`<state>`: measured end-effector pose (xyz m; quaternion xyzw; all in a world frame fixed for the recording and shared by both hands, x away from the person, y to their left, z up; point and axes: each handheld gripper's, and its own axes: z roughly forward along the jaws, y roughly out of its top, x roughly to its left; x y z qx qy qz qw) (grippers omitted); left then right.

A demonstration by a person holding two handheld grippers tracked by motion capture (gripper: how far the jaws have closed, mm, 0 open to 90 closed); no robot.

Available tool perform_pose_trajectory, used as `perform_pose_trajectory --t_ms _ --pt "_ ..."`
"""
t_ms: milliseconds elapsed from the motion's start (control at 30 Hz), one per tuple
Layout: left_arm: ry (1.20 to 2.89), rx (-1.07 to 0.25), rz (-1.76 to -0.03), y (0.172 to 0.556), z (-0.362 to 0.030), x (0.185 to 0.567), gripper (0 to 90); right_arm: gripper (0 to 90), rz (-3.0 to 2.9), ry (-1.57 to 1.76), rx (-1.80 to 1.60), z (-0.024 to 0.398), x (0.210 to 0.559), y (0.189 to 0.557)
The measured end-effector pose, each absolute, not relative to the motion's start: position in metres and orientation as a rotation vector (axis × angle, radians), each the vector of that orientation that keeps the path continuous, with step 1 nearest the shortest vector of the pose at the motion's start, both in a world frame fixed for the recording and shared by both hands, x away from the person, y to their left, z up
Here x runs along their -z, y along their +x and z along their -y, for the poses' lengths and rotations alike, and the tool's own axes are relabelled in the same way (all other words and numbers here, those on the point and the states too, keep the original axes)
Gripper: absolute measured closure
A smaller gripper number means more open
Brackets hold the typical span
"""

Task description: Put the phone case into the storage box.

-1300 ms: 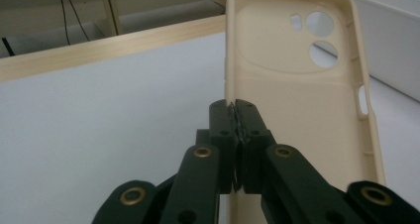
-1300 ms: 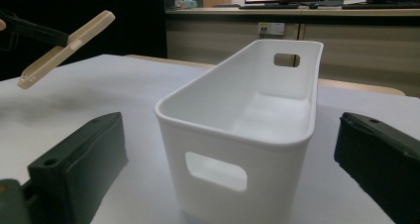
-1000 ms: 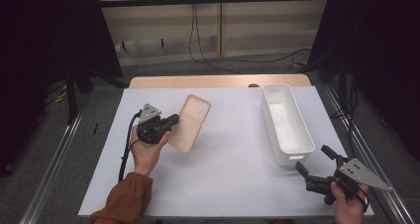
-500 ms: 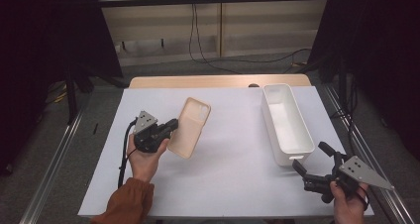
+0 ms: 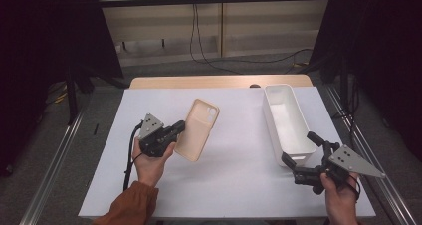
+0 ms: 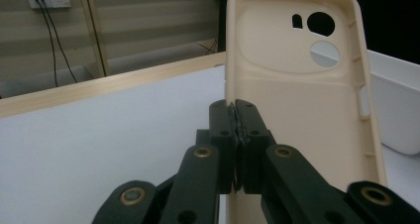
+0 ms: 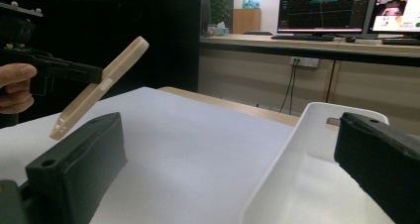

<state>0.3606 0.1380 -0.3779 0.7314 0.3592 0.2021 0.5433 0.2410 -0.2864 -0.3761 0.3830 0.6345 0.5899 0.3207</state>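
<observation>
A beige phone case (image 5: 198,129) hangs tilted above the white table, its camera cutouts at the far end. My left gripper (image 5: 180,128) is shut on the case's left edge. In the left gripper view the jaws (image 6: 236,107) pinch the rim and the hollow inside of the case (image 6: 297,85) faces the camera. My right gripper (image 5: 300,148) is open at the near end of the white bin (image 5: 271,120), with nothing between its jaws. The right gripper view looks past its own wide-apart jaws (image 7: 228,154) at the bin's rim (image 7: 297,135) and, farther left, the held case (image 7: 99,92).
A white sheet (image 5: 234,175) covers the table, with a wooden strip (image 5: 199,81) along its far edge. The long white bin stands at the right side. Metal rails run along both sides of the table. Cables lie on the floor behind.
The left hand has shifted a little toward the near side with the case still in its grip. The right gripper has risen slightly beside the bin's near end.
</observation>
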Motion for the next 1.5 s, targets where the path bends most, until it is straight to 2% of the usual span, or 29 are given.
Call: perform_pose_trajectory --t_ms 967,1100,1167,1500 --pt "1.726 -0.443 -0.741 0.367 -0.08 0.372 87.6 0.1 -1.782 0.92 -1.588 0.245 0.362 0.291" --pt "1.735 -0.432 -0.718 0.366 -0.074 0.373 87.7 2.1 -1.782 0.933 -1.6 0.242 0.361 0.301" --pt "1.74 -0.429 -0.721 0.366 -0.071 0.374 87.7 6.3 -1.807 0.934 -1.604 0.241 0.361 0.305" --pt "1.743 -0.428 -0.713 0.365 -0.066 0.376 87.7 11.4 -1.834 0.894 -1.605 0.226 0.353 0.319"
